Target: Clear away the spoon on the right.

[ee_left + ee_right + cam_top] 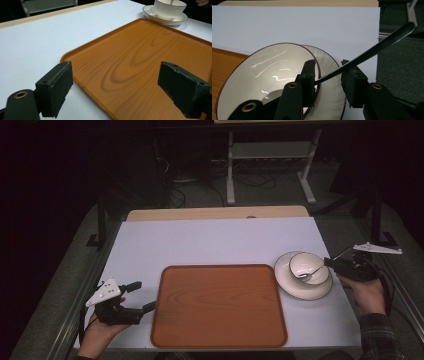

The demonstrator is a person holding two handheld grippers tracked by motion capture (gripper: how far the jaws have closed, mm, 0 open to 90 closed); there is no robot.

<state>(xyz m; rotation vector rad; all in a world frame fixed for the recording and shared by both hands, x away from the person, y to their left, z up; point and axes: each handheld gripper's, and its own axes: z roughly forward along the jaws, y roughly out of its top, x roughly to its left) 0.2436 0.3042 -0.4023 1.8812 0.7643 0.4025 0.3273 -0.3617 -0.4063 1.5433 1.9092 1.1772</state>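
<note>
Inside the bowl [308, 266], on the saucer [289, 282] right of the tray [218, 305], a spoon [311, 272] is being straddled by the right gripper's [328, 77] narrowed fingers; contact cannot be told. Left gripper [139, 296] is being held released beside the tray, over the surface [210, 240].

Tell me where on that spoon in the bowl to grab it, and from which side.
Grip the spoon by its thin handle, coming from the bowl's right side. The handle leans out over the rim that way, free in the air, while its head lies down inside the bowl.
</note>
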